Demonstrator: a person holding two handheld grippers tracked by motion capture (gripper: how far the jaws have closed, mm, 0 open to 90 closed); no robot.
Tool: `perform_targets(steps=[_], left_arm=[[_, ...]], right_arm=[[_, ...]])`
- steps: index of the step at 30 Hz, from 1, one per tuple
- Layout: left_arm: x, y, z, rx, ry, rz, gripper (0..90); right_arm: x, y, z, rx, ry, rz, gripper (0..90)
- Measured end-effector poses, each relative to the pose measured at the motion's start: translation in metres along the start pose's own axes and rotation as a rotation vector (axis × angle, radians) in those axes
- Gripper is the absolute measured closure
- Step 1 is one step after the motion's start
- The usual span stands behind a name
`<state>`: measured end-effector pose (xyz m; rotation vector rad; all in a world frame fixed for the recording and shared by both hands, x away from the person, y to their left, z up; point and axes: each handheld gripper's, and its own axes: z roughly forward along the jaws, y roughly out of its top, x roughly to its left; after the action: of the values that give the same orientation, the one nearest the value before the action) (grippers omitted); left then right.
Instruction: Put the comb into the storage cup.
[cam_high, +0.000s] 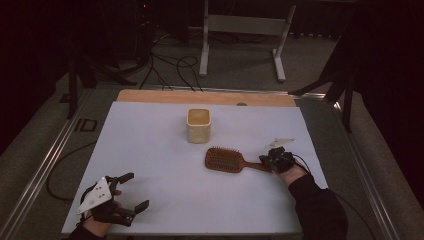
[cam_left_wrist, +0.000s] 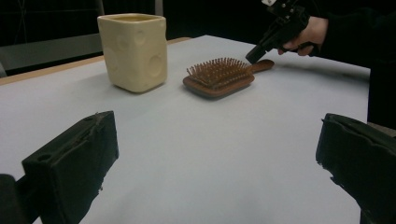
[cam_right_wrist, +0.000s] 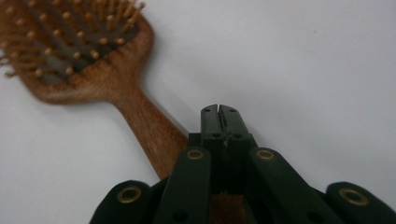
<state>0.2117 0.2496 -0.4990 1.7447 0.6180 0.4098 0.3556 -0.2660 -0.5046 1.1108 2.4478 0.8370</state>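
A wooden hairbrush (cam_high: 225, 160) lies bristles up on the white table sheet (cam_high: 165, 200), its handle pointing right. My right gripper (cam_high: 265, 161) is at the end of that handle. In the right gripper view its jaws (cam_right_wrist: 219, 111) are pressed together with nothing between them, and the handle (cam_right_wrist: 149, 130) runs beside and under them. A cream square cup (cam_high: 198, 125) stands upright just behind the brush. My left gripper (cam_high: 138, 190) rests near the front left corner with its jaws spread wide and empty. From it I see the cup (cam_left_wrist: 133, 51) and brush (cam_left_wrist: 217, 77) ahead.
A strip of bare wood (cam_high: 200, 96) runs along the table's far edge. Beyond it on the floor are a white metal stand (cam_high: 240, 25) and loose cables (cam_high: 170, 65). Metal rails (cam_high: 45, 165) flank the table.
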Motion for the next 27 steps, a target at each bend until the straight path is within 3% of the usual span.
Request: perform_targets(steps=[4, 12, 27], left_arm=[[0.000, 0.000, 0.000, 0.001, 0.000, 0.001, 0.0], [0.000, 0.000, 0.000, 0.001, 0.001, 0.002, 0.0], [0.000, 0.000, 0.000, 0.001, 0.000, 0.002, 0.0]], right_arm=[[0.006, -0.003, -0.001, 0.016, 0.002, -0.033, 90.0], [0.018, -0.006, -0.003, 0.015, 0.024, -0.050, 90.0], [0.032, -0.016, -0.007, 0.023, 0.047, -0.029, 90.0]])
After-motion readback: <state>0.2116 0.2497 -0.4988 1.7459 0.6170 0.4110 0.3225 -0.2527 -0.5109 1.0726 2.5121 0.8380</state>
